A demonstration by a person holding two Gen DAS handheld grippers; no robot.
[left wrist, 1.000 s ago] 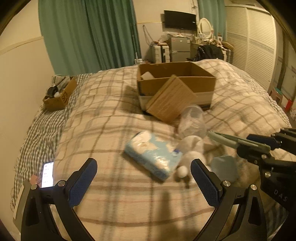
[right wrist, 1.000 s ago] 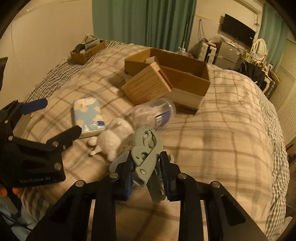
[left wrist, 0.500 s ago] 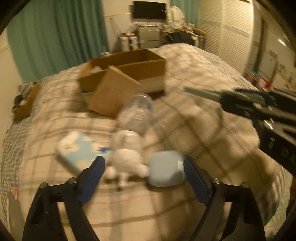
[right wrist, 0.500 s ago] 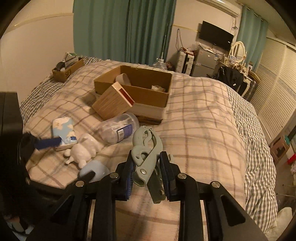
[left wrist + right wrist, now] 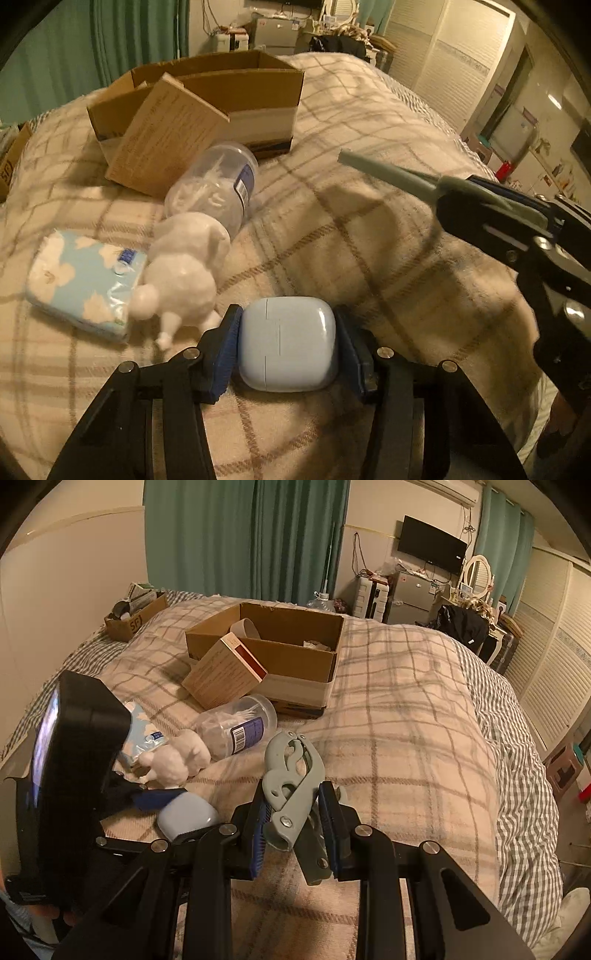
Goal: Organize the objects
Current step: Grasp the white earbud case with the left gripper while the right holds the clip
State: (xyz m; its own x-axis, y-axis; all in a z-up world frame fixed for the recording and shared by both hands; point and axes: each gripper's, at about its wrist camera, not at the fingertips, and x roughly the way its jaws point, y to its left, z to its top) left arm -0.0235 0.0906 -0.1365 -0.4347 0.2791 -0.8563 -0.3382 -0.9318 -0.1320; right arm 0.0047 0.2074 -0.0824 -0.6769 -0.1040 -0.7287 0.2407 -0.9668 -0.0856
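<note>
The bed [image 5: 406, 709] had a pinkish-cream blanket with grey and brown checks, and a sheet [image 5: 524, 797] with small grey and white checks. The box [image 5: 295, 657] was brown, with a white and dark band low on its side. The small carton [image 5: 221, 672] was tan with a red and white end. The jar [image 5: 214, 184] was clear with a blue label. The toy [image 5: 184, 266] was white. The pack [image 5: 81, 284] was light blue with white clouds. The case [image 5: 288, 347] was pale blue. The tool [image 5: 291, 775] was grey-green. The fingers [image 5: 221, 354] had blue pads on black arms. The curtains [image 5: 240, 535] were green. The TV [image 5: 430, 542] was black.
</note>
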